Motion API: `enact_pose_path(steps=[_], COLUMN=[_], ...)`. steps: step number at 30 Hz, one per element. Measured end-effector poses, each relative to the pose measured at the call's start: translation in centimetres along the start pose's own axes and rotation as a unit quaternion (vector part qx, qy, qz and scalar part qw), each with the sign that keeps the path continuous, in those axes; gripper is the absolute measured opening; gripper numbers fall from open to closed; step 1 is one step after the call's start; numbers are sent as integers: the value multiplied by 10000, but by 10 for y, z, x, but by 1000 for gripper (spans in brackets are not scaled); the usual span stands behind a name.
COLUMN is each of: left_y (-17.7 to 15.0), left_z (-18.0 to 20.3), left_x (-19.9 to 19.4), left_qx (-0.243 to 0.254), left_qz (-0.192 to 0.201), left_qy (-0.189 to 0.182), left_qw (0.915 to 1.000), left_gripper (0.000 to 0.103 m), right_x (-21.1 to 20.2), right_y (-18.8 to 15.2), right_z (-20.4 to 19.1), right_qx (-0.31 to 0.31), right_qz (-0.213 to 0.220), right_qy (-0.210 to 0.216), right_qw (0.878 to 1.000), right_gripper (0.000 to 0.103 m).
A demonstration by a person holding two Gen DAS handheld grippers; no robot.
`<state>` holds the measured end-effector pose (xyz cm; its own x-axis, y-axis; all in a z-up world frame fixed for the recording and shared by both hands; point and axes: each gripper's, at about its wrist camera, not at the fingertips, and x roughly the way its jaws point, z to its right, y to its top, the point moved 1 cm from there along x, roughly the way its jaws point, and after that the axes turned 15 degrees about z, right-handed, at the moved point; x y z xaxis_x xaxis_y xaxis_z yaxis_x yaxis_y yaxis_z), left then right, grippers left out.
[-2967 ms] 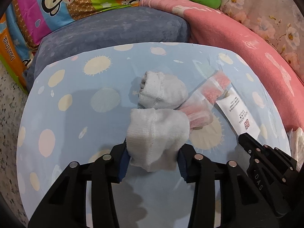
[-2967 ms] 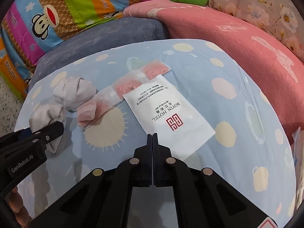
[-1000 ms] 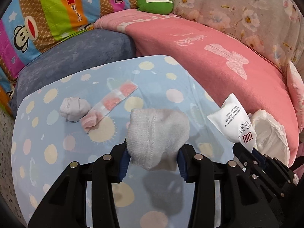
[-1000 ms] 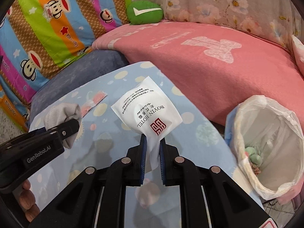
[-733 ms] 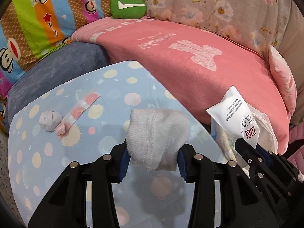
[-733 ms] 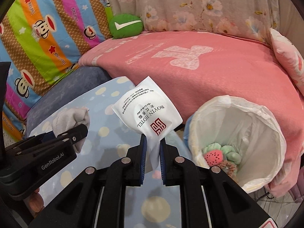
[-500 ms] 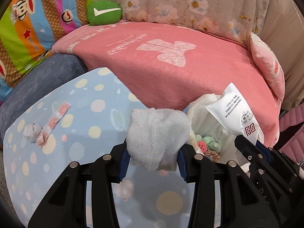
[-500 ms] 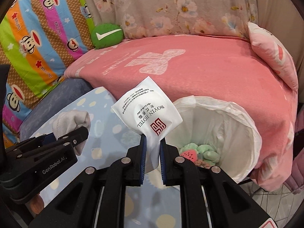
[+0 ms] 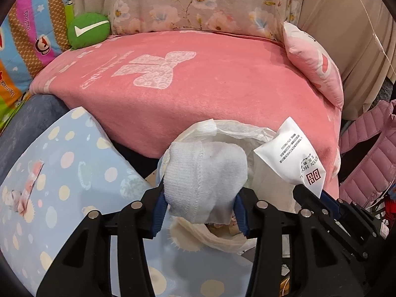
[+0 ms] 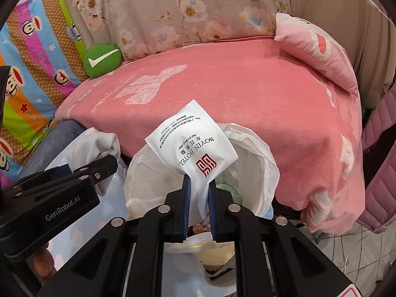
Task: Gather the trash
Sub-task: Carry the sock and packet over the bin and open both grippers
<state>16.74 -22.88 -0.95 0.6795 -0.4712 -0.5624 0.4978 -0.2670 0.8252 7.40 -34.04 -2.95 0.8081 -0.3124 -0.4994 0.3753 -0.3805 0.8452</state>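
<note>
L gripper (image 9: 200, 198) clamped a white sock (image 9: 205, 173), centre frame; R gripper (image 10: 198, 193) pinched a white hotel sachet (image 10: 190, 143). Both hung over the bag-lined bin (image 10: 262, 168) w/ trash inside, beside the pink blanket (image 10: 247, 86). Dotted bench (image 9: 61, 173) lower left.

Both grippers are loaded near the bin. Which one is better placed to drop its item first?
Right, probably. The right gripper holds the white hotel packet directly over the open mouth of the lined bin. The left gripper holds its white sock nearer the bin's table-side rim.
</note>
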Motion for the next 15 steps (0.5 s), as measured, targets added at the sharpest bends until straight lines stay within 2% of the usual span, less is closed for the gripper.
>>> enact_pose_path(steps=[1, 3, 4, 15], left_y=[1, 4, 6, 5], left_z=[2, 2, 0, -26], left_x=[1, 2, 2, 3], left_qx=[-2, -58, -72, -187], left_qz=[16, 94, 149, 184], left_qy=[-6, 27, 81, 379], left_qw=[10000, 9999, 9998, 9989], left_gripper=[52, 71, 74, 75], right_x=[1, 1, 2, 13], right_y=[0, 0, 0, -1], right_z=[2, 8, 10, 1], right_qx=[10, 42, 59, -6], right_qz=[1, 8, 11, -35], right_qy=[-15, -46, -51, -4], right_qw=[10000, 10000, 10000, 10000], right_gripper=[13, 13, 13, 14])
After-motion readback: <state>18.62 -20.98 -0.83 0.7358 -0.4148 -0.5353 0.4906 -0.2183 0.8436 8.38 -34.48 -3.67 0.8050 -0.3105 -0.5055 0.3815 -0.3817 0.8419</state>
